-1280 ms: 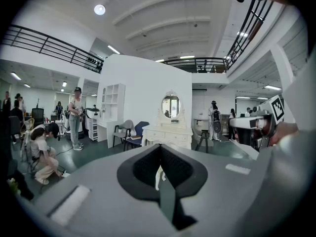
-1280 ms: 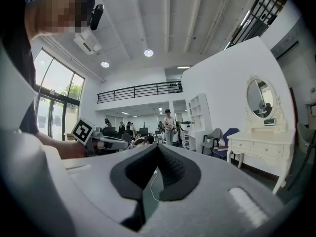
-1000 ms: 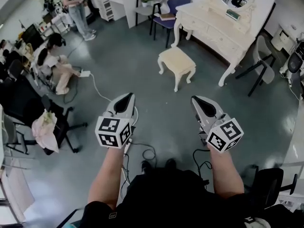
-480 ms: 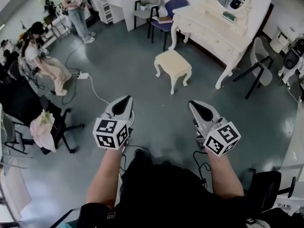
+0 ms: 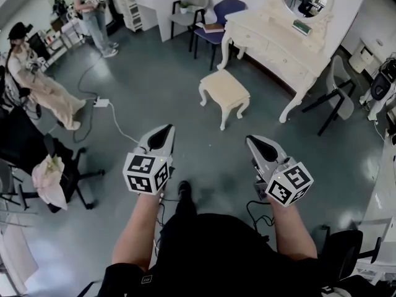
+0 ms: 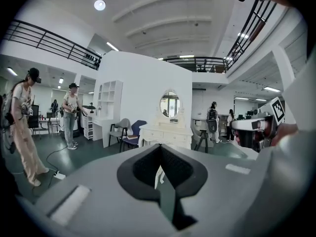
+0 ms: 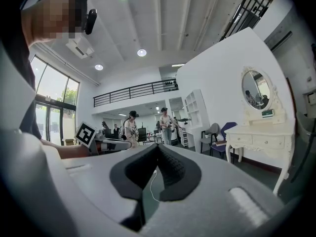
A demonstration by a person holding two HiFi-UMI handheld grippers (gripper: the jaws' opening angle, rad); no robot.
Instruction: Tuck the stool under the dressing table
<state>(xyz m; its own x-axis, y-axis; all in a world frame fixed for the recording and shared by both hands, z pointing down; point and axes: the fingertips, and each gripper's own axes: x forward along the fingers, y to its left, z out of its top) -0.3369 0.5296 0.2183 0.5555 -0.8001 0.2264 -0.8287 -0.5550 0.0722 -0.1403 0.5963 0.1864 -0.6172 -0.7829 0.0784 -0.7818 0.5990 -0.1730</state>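
I hold my left gripper (image 5: pixel 162 134) and right gripper (image 5: pixel 255 142) pressed together, both empty. The stool (image 5: pixel 224 90) stands just beside the dressing table (image 5: pixel 272 45), well apart from me

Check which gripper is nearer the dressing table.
Right. The right gripper hangs short of the dressing table's near leg. The left gripper is farther off, left of the stool. Both are well clear of it.

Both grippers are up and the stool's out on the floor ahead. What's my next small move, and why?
Probably step forward to bring the left gripper and right gripper to the near side of the stool. It stands out on the floor, apart from the dressing table and not tucked under. Both grippers hang short of it, jaws together, holding nothing.
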